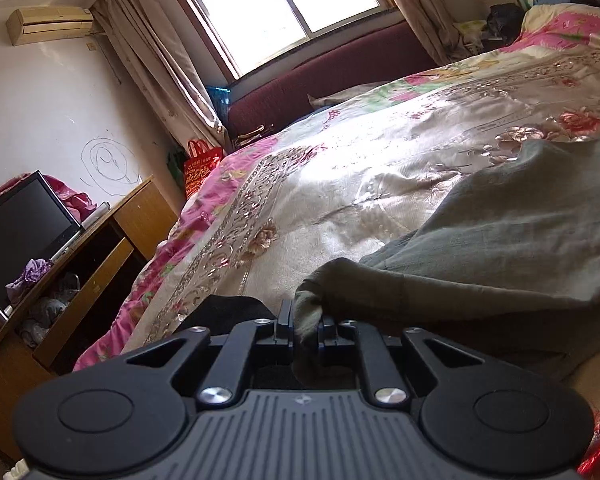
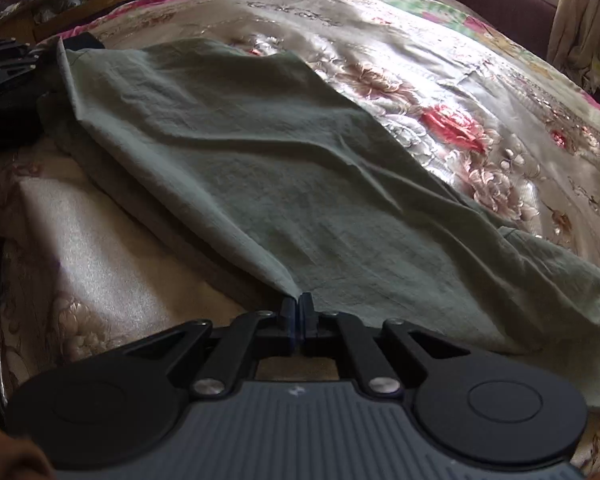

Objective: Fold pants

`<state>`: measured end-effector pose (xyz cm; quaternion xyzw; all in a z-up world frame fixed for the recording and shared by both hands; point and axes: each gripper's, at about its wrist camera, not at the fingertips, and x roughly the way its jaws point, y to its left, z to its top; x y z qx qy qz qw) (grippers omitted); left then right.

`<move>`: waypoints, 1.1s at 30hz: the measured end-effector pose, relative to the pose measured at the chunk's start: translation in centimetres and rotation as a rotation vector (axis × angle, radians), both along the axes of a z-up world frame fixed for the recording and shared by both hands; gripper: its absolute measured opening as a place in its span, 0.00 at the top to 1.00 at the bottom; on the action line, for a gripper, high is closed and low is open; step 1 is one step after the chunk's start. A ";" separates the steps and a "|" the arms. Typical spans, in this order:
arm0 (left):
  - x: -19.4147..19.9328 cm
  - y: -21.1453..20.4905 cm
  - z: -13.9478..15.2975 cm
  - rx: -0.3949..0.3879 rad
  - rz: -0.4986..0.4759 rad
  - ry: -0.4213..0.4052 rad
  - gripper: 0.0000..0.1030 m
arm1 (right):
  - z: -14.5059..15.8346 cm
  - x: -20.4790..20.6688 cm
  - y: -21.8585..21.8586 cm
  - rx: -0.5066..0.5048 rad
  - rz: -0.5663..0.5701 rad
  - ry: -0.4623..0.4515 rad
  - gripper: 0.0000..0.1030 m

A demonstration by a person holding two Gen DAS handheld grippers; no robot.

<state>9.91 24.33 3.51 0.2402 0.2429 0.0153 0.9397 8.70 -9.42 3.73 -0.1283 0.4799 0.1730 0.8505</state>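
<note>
Grey-green pants (image 1: 500,240) (image 2: 280,168) lie spread across a floral quilt (image 1: 340,168) (image 2: 420,40) on a bed. My left gripper (image 1: 306,320) is shut on a bunched end of the pants, and cloth fills the narrow gap between its jaws. It also shows at the top left of the right wrist view as the left gripper (image 2: 40,56), at the far corner of the cloth. My right gripper (image 2: 299,304) is shut on a pinched edge of the pants near the bed's front side. The cloth runs in a taut line between the two grips.
A wooden desk (image 1: 112,232) with a dark screen (image 1: 24,224) stands left of the bed, and a red bag (image 1: 200,168) is on the floor beside it. A maroon padded bench (image 1: 340,68) sits under the window. A black cloth (image 1: 228,312) lies by the left gripper.
</note>
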 end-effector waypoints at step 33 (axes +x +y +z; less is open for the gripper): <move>-1.2 0.3 6.7 -0.073 -0.283 -0.101 0.71 | 7.1 5.9 27.3 -0.044 0.599 -0.668 0.70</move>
